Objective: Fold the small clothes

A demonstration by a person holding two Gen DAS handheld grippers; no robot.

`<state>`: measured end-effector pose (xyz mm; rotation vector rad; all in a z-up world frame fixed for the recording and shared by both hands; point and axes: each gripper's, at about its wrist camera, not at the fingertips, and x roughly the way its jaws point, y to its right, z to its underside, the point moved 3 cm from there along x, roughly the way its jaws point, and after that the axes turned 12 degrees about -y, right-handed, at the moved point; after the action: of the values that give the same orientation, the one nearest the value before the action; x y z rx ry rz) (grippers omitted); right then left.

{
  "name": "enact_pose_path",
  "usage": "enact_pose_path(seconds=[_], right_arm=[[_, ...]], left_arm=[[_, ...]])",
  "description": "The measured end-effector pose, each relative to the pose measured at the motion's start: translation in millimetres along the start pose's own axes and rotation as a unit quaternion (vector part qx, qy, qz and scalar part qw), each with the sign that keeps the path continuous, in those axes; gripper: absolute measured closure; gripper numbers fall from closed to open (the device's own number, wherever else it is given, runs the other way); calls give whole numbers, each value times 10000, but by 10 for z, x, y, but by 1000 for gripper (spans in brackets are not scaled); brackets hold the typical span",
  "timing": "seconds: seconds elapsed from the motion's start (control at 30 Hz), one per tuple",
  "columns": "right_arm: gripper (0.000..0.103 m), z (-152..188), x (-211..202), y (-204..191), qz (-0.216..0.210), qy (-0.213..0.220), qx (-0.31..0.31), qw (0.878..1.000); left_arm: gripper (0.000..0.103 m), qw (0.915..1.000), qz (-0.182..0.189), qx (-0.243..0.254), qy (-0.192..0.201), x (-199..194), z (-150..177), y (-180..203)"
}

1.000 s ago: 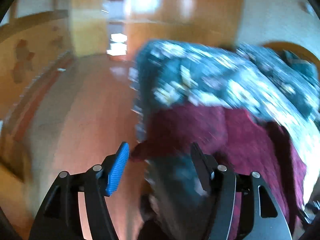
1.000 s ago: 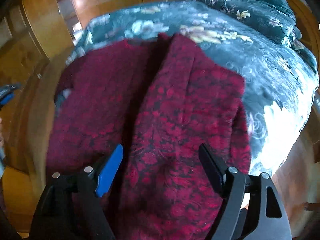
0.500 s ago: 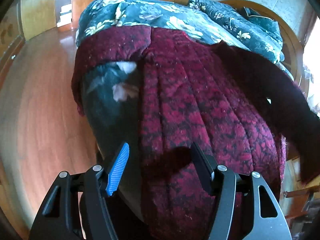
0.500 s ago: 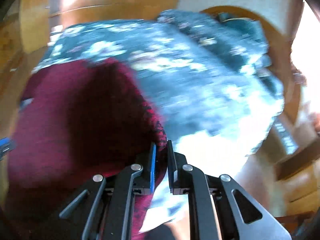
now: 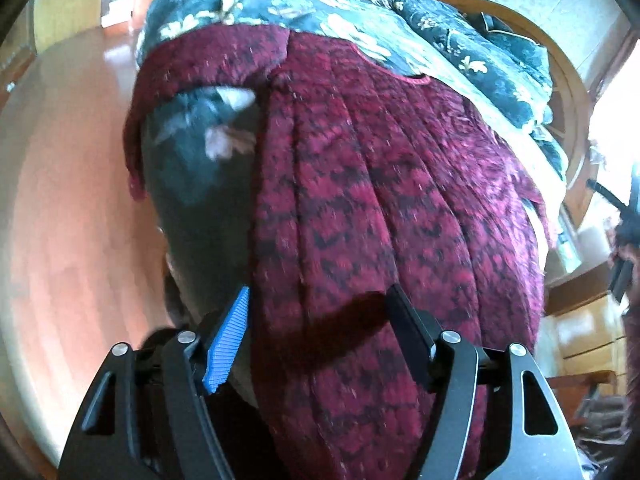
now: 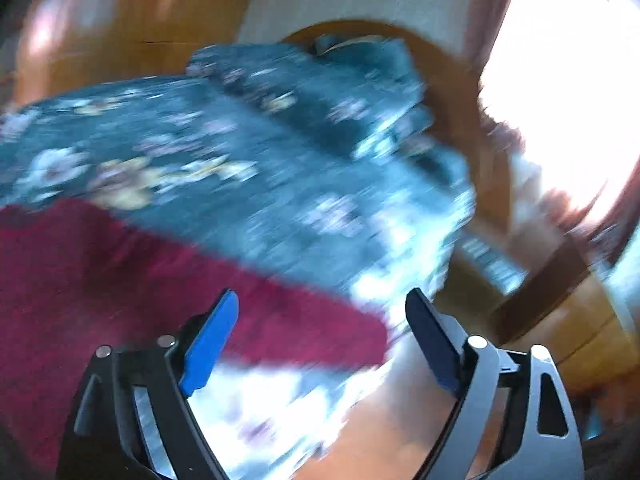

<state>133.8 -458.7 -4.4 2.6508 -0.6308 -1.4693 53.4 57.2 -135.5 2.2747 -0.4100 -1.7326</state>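
Observation:
A dark red patterned garment [image 5: 400, 208] lies spread over a bed covered by a dark teal floral quilt [image 5: 320, 12]. One part of it runs left along the bed's near corner and hangs over the edge. My left gripper [image 5: 320, 320] is open and empty, just above the garment's near end. In the blurred right wrist view my right gripper [image 6: 320, 320] is open and empty over the garment's right edge [image 6: 120, 280], with the quilt [image 6: 240, 152] beyond.
A glossy wooden floor [image 5: 68, 200] lies left of the bed. A curved wooden headboard [image 5: 560, 80] stands at the far end, with a bright window [image 6: 560, 80] to the right. Wooden furniture [image 6: 580, 320] stands by the bed's right side.
My right gripper, shut on the garment's edge half a second ago, has opened and let it go. The fold that stood raised at the right now lies flat. My left gripper moved closer.

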Motion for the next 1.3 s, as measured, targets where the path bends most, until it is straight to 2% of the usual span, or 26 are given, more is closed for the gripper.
enact_pose_path(seconds=[0.03,0.07,0.1,0.13,0.17,0.23,0.3,0.37,0.4,0.43,0.47,0.5,0.53,0.67,0.73,0.8,0.87,0.93,0.97,1.03,1.07,1.13,1.17,1.23,1.27,1.3], right_arm=[[17,135,11,-57,-482,-215,3,9986],[17,385,20,-149,-1175,-597,-3,9913],[17,523,56,-202,-1580,-851,6,9838],[17,734,92,-286,-2099,-1190,25,9704],[17,1017,121,-392,-2664,-1610,101,9503],[18,1385,141,-549,-3126,-2107,175,9260],[22,1784,170,-728,-3325,-2538,114,9083],[41,2003,193,-871,-3426,-2892,10,8939],[56,2098,197,-952,-3472,-3069,-83,8861],[64,2147,182,-1022,-3391,-3130,-249,8868],[71,2148,100,-1074,-3221,-3009,-439,8965],[81,2112,52,-1087,-3222,-2986,-499,8969],[84,2065,-27,-1085,-3241,-2946,-515,8975],[86,1736,-596,-917,-3529,-2298,-658,9046],[87,1642,-948,-788,-3794,-1928,-769,9016],[87,1677,-1080,-714,-3840,-1847,-934,8999],[87,1814,-997,-710,-3651,-2066,-1121,9008],[88,2084,-725,-751,-3447,-2507,-1153,8972],[88,2180,-658,-766,-3410,-2621,-1115,8959],[88,2357,-456,-854,-3305,-2885,-1058,8924],[88,2401,-411,-904,-3286,-2926,-1094,8913],[78,2401,-381,-922,-3356,-2949,-1059,8884],[75,2375,-384,-900,-3419,-2946,-1003,8867],[66,2251,-385,-748,-3573,-2766,-713,8892],[62,2163,-370,-663,-3671,-2675,-505,8894],[57,2026,-324,-513,-3806,-2529,-88,8895]], left_arm=[[35,10000,78,-7,-26,5,29,-6],[35,9999,150,-12,-47,10,57,-11],[37,9998,204,-24,-57,10,73,-16],[40,9996,268,-37,-54,3,88,-18],[45,9995,318,-55,-42,-10,94,-22],[53,9993,367,-85,-18,-29,97,-28],[70,9990,418,-168,21,-39,105,-45],[79,9987,476,-185,80,-74,111,-40],[83,9986,493,-172,102,-94,107,-34],[84,9986,491,-142,149,-132,108,-14],[86,9986,487,-123,182,-164,98,-6],[87,9983,530,-119,232,-216,84,1],[88,9976,614,-131,283,-280,70,-1],[92,9948,821,-6,595,-721,-37,-29],[93,9947,746,150,695,-921,-57,-21],[93,9954,620,271,685,-987,-42,-14],[93,9974,467,272,470,-918,57,-60],[93,9990,306,229,231,-760,155,-130],[93,9998,46,161,52,-602,219,-183],[92,9995,-160,-21,-257,-355,291,-279],[90,9986,-385,-124,-330,-270,296,-304],[89,9979,-575,-109,-264,-273,264,-257],[87,9976,-695,-43,-45,-351,216,-199],[71,9957,-890,92,257,-461,122,-105],[54,9945,-922,119,492,-536,60,-57],[43,9934,-889,109,716,-600,-2,-16]])
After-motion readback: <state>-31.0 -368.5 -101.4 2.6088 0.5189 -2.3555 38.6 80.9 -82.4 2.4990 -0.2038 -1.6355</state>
